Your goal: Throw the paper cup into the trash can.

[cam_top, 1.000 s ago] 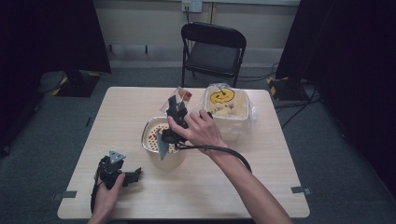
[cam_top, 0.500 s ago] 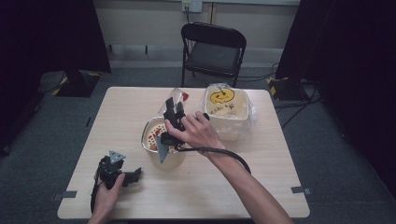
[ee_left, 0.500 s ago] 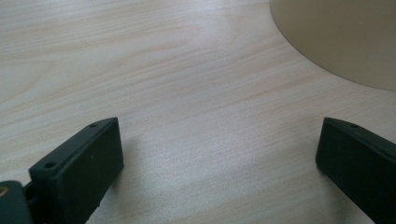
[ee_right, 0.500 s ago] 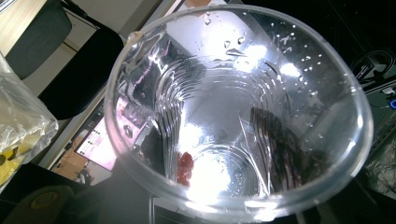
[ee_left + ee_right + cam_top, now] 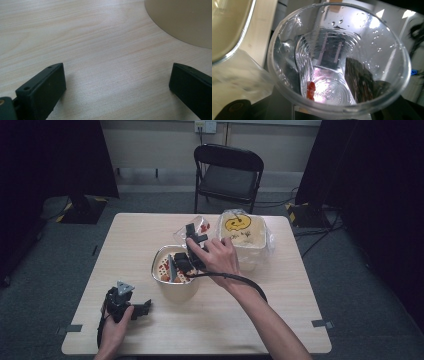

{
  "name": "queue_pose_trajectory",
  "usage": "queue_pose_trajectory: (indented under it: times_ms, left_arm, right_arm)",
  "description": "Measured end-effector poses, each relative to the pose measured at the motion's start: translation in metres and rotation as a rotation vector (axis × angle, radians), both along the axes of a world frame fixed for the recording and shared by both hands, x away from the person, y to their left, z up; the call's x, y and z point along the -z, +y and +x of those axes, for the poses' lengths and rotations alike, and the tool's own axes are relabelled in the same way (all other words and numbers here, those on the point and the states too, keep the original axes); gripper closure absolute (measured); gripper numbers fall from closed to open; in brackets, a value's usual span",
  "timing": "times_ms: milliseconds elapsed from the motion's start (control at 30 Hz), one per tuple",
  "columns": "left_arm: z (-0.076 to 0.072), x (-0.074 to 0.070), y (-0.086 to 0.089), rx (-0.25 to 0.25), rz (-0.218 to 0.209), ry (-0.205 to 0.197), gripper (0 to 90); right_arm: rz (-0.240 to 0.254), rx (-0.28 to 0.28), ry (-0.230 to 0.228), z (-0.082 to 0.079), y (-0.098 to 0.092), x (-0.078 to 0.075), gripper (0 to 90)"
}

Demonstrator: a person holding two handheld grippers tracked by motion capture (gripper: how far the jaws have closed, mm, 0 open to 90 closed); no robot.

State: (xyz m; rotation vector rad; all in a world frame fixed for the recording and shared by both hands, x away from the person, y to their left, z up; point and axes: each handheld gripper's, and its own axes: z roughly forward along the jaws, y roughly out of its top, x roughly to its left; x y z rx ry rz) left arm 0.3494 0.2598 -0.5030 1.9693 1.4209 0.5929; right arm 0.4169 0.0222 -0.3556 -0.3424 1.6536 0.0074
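Your right gripper (image 5: 192, 237) squeezes the clear plastic cup (image 5: 337, 60), tipped beside the bowl (image 5: 172, 267). Your left gripper (image 5: 117, 87) rests wide open near that bowl.

My clear glossy plastic cup (image 5: 337, 62) glistens with droplets; the table (image 5: 100, 50) is matt, pale wood grain.

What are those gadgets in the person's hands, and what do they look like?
Each is a black hand-held gripper with two flat, blocky black jaws. The left hand-held gripper carries a grey three-cornered plate on top. The right hand-held gripper has one too and trails a black cable along the forearm. Both forearms are bare, with no sleeves in view.
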Motion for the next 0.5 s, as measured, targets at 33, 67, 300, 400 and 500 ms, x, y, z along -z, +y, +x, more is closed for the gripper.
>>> queue_pose_trajectory:
  times_ms: [33, 67, 300, 400, 500]
  left_arm:
    - [0.000, 0.000, 0.000, 0.000, 0.000, 0.001, 0.2]
    - [0.000, 0.000, 0.000, 0.000, 0.001, 0.000, 0.2]
    - [0.000, 0.000, 0.000, 0.000, 0.000, 0.001, 0.2]
    - [0.000, 0.000, 0.000, 0.000, 0.001, 0.000, 0.2]
    - [0.000, 0.000, 0.000, 0.000, 0.000, 0.001, 0.2]
  right_arm:
    - [0.053, 0.003, 0.023, 0.000, -0.002, -0.003, 55.0]
    - [0.118, 0.004, 0.065, 0.001, -0.004, -0.007, 55.0]
    - [0.675, -0.046, 0.425, 0.014, -0.032, -0.041, 55.0]
    - [0.866, -0.058, 0.573, 0.023, -0.047, -0.052, 54.9]
    - [1.063, -0.055, 0.753, 0.036, -0.068, -0.062, 54.5]
